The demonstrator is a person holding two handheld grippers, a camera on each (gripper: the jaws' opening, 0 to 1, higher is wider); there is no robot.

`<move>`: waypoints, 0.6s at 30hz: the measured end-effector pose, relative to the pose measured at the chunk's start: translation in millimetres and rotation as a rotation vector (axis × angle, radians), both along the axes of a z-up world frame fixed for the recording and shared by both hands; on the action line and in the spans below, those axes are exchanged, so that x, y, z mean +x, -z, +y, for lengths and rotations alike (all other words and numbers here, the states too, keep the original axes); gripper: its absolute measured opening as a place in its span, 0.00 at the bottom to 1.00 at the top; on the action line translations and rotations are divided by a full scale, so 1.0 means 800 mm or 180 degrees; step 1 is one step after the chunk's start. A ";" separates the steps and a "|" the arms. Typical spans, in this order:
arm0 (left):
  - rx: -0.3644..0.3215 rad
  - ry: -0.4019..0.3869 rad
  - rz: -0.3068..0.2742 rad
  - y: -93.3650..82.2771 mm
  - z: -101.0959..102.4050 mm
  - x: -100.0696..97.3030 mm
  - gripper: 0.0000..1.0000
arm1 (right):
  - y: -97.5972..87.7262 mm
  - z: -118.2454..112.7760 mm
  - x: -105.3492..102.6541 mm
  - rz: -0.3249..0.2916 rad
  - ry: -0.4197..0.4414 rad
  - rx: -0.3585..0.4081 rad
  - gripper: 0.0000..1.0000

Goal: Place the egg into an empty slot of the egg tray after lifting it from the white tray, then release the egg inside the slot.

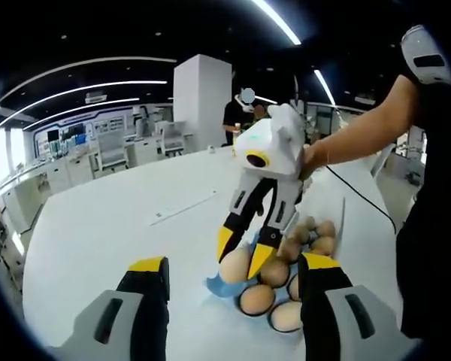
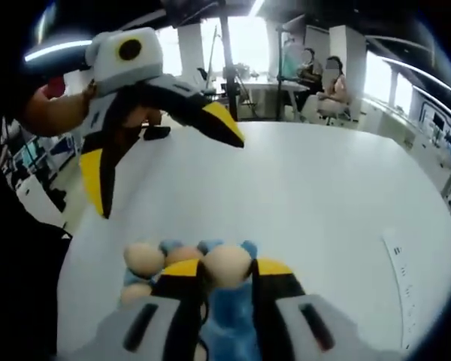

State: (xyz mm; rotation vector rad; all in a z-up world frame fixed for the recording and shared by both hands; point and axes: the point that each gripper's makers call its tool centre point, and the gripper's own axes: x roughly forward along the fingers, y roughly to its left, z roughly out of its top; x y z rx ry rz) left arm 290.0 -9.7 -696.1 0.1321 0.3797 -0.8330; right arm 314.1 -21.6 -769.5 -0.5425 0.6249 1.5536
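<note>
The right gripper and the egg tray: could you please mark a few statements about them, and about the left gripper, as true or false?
1. The right gripper is shut on an egg. True.
2. The left gripper also holds an egg. False: its jaws are spread wide with nothing between them.
3. The egg tray is blue. True.
4. The egg tray has no eggs in it. False: several eggs sit in its slots, such as one in the left gripper view.
5. The held egg hangs far from the tray over the bare white table. False: it is at the tray's edge, right by the other eggs.
</note>
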 end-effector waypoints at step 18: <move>-0.0010 0.0006 0.0030 0.004 -0.002 0.000 0.70 | 0.022 0.013 0.002 -0.0235 -0.0079 -0.0172 0.25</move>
